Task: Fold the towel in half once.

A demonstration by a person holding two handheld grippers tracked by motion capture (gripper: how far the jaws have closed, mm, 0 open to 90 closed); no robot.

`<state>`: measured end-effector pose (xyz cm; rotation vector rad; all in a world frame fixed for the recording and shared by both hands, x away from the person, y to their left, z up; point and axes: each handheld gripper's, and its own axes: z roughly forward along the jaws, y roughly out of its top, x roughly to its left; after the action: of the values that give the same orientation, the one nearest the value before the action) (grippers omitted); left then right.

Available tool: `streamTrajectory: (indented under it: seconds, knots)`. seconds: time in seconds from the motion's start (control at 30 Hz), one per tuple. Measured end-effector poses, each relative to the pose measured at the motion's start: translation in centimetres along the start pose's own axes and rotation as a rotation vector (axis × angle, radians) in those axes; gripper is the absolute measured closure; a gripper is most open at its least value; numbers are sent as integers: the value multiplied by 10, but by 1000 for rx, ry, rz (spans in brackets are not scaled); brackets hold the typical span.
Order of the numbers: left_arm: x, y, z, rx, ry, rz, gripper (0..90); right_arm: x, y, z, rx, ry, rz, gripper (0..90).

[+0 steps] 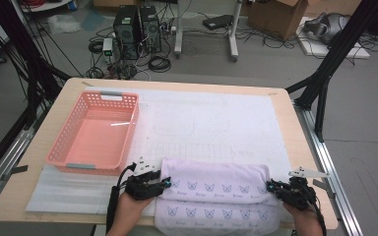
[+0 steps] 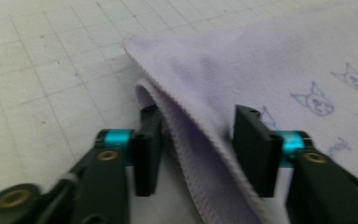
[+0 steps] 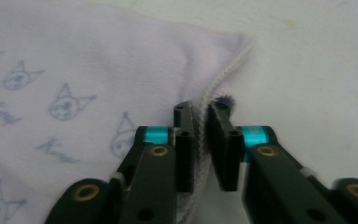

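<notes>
Lilac terry cloth printed with small cat-face outlines, the towel (image 1: 215, 194) lies folded along the near edge of the worktop (image 1: 295, 142), its long axis running left to right between the two hands. The left hand-held gripper (image 2: 198, 149) straddles the left fold edge with jaws apart, not yet pinching, while the right hand-held gripper (image 3: 200, 147) is clenched on the towel's right hem; a pink basket (image 1: 59, 150) waits beyond the left hand.

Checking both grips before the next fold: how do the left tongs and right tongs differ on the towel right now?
Left tongs stand wide apart, the towel edge loose between them; right tongs are nearly closed, pinching the hem. Left tongs sit at the towel's left end, right tongs at its right end. Both are black with blue bands and straddle a folded edge.
</notes>
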<state>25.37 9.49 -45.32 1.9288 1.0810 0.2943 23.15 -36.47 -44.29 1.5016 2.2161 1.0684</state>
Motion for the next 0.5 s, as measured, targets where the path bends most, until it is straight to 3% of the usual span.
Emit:
streamTrajectory:
  seconds: [0.07,0.17,0.3,0.37,0.5]
  knots:
    - [4,1,3,4,-55,-37,815,0,2,0,13,4,-16,826]
    - [6,5,4,10,-65,-31,833,-5,3,1,1,33,0,841]
    - [16,11,5,-25,-78,-80,847,-9,8,3,-39,26,-4,846]
    - [22,16,2,-57,-60,-87,862,-10,11,4,-66,32,1,847]
    - [30,17,-2,-60,-65,-120,862,-9,19,7,-100,44,2,848]
